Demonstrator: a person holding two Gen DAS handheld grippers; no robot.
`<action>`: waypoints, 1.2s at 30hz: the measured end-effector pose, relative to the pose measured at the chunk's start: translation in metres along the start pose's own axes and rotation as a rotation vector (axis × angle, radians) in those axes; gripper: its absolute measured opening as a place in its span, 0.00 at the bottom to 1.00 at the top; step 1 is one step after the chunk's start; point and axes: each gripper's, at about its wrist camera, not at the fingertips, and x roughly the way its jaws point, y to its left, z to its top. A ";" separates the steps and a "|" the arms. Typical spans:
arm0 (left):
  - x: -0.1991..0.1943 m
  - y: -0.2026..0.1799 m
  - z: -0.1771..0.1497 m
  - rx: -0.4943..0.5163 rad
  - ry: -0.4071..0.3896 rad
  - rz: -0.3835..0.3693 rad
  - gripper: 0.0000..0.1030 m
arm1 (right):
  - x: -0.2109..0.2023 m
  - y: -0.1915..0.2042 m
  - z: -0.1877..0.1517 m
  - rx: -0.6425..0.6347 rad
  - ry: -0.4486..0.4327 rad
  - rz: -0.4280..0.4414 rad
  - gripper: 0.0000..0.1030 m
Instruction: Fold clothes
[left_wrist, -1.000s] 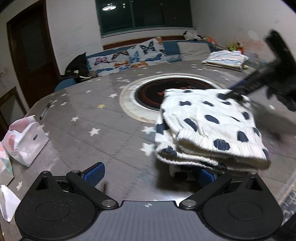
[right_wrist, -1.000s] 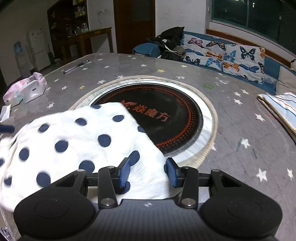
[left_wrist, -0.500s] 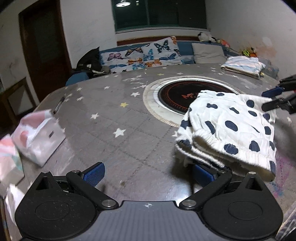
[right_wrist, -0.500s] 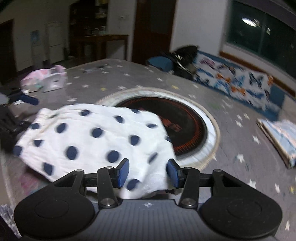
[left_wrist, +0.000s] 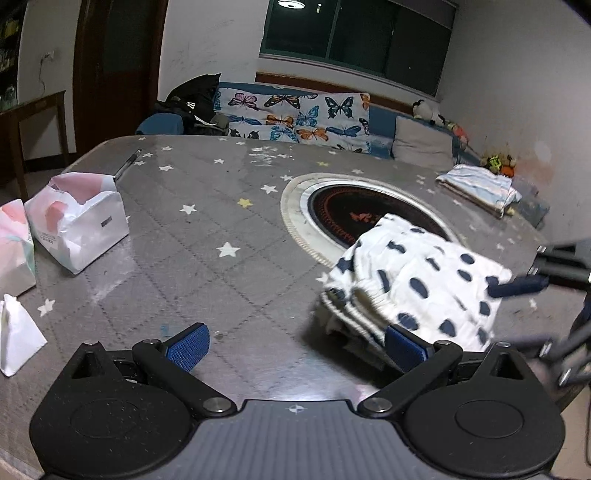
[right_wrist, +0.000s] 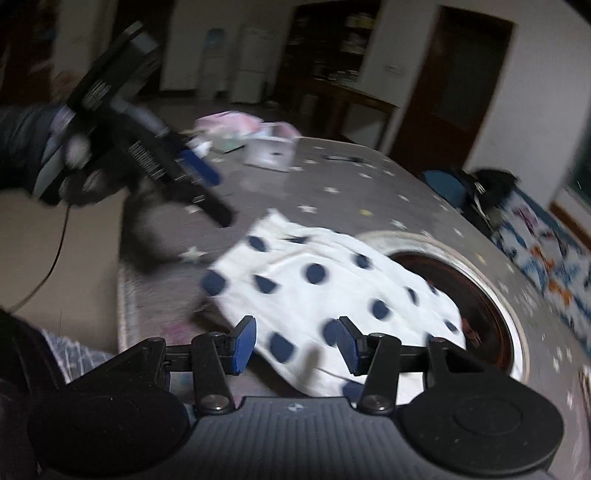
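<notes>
Indoors, star-patterned grey table (left_wrist: 207, 236) fronts butterfly-print sofa (left_wrist: 295, 118).

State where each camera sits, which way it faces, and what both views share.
Left wrist: on the left hand-held gripper, angled down across the star-patterned table toward the sofa and window; own open fingers show, and the right hand-held gripper's tip at right.
Right wrist: on the right hand-held gripper, angled down toward the door; own open fingers, gloved hand holding the left hand-held gripper.
Shared: dotted garment, round inset, table.
</notes>
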 end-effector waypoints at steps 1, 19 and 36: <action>0.000 -0.001 0.001 -0.013 0.000 -0.007 1.00 | 0.003 0.007 0.002 -0.034 0.002 0.005 0.47; 0.008 -0.002 0.003 -0.335 0.052 -0.150 1.00 | 0.040 0.072 0.005 -0.438 0.037 -0.054 0.46; 0.028 -0.005 -0.013 -0.577 0.123 -0.242 1.00 | 0.023 0.048 0.013 -0.219 -0.040 -0.070 0.21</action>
